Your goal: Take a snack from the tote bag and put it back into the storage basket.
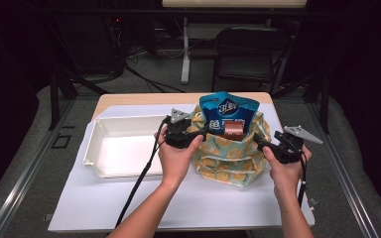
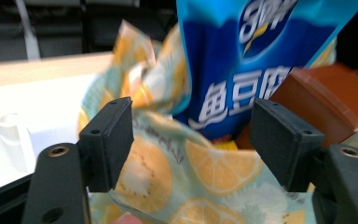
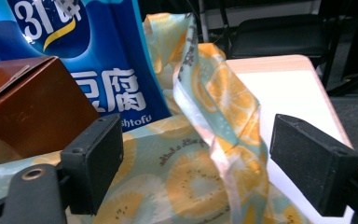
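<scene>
Now both grippers, left (image 1: pixel 194 135) and right (image 1: pixel 261 144), jaws released, flanking the orange-print bag (image 1: pixel 230 161).

Open tongs (image 3: pixel 205 172) around orange-print bag (image 3: pixel 186 182), clear of cloth

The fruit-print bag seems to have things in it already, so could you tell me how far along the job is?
Done: the blue snack packet and a brown box stand in the fruit-print bag. In hand: nothing; the left gripper and right gripper flank the bag's sides with jaws open, cloth between them but unpinched. Left: probably closing or moving the bag; the white tray beside it lies empty.
</scene>
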### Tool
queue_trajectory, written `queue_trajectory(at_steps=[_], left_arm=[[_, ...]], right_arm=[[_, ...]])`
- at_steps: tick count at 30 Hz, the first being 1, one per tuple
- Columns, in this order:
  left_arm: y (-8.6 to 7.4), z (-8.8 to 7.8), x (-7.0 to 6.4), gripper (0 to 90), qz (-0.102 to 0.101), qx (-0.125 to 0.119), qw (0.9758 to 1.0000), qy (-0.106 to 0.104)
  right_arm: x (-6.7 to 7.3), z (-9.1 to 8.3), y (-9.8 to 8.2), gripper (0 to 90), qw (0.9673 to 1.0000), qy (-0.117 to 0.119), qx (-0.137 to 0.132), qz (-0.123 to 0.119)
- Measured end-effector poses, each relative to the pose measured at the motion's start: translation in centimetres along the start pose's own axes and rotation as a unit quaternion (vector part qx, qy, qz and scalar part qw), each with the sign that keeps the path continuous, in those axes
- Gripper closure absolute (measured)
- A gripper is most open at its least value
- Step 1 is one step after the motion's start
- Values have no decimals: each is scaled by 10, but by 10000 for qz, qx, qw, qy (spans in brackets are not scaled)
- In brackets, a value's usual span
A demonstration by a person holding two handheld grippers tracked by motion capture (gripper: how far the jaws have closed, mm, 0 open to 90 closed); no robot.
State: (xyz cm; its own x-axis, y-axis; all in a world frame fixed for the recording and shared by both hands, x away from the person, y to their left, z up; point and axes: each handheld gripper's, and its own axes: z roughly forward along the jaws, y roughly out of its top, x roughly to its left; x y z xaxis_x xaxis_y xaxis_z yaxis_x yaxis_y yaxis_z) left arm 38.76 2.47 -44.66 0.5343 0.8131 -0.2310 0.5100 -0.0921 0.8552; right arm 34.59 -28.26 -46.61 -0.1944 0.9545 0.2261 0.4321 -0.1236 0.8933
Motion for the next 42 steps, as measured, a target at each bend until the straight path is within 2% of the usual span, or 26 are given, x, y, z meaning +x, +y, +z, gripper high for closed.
queue_trajectory(at_steps=[2,4,7,8,9,10,11,13,14,15,17,18,19,20,21,23,24,25,28,32,38,39,42], left_arm=[[-5,6,-1,290,26,131,9998,137],[-9,10,-1,291,-24,237,9996,146],[-14,16,-1,303,-23,314,9994,139],[-16,17,-2,317,-17,342,9993,120],[-17,19,-2,355,16,381,9992,123],[-18,19,-2,355,43,429,9990,136],[-19,19,-1,414,34,475,9988,112],[-22,19,2,448,18,490,9987,127],[-23,20,3,532,11,489,9987,110],[-25,19,4,567,3,528,9986,25],[-26,17,5,656,-11,478,9988,-91],[-26,16,4,713,-7,476,9988,-121],[-26,14,4,713,25,497,9986,-164],[-26,13,3,809,56,483,9987,-144],[-26,11,3,862,99,511,9984,-206],[-27,8,4,892,163,557,9979,-298],[-29,7,5,892,170,518,9980,-310],[-31,5,6,900,149,539,9978,-344],[-37,2,8,900,168,532,9978,-350],[-46,2,10,900,89,535,9980,-332],[-63,10,15,900,-47,721,9971,-223],[-66,12,16,900,-59,752,9970,-196],[-75,19,16,900,-103,915,9956,-162]], right_arm=[[1,-1,2,171,9999,44,-63,79],[3,-3,5,177,9995,27,-257,182],[7,-3,9,177,9991,66,-306,287],[10,0,9,177,9990,109,-286,311],[18,6,7,177,9996,102,-140,226],[18,6,7,177,9996,102,-140,226],[25,12,4,179,9999,-47,96,120],[27,15,1,183,9997,-72,162,148],[28,20,-4,217,9993,-102,297,196],[29,21,-7,267,9990,-151,363,194],[29,21,-14,485,9991,-236,347,71],[29,22,-17,558,9990,-224,377,24],[29,22,-17,558,9990,-224,377,24],[26,25,-20,695,9988,-86,478,68],[26,25,-22,759,9986,-65,516,36],[26,25,-23,855,9988,-113,466,-51],[26,25,-23,855,9988,-113,466,-51],[27,23,-24,899,9985,-97,502,-184],[27,21,-27,900,9986,-60,453,-257],[27,20,-28,900,9984,20,480,-286],[28,20,-30,900,9983,66,472,-345],[27,20,-30,900,9978,277,505,-321],[25,21,-32,900,9969,258,637,-369]])
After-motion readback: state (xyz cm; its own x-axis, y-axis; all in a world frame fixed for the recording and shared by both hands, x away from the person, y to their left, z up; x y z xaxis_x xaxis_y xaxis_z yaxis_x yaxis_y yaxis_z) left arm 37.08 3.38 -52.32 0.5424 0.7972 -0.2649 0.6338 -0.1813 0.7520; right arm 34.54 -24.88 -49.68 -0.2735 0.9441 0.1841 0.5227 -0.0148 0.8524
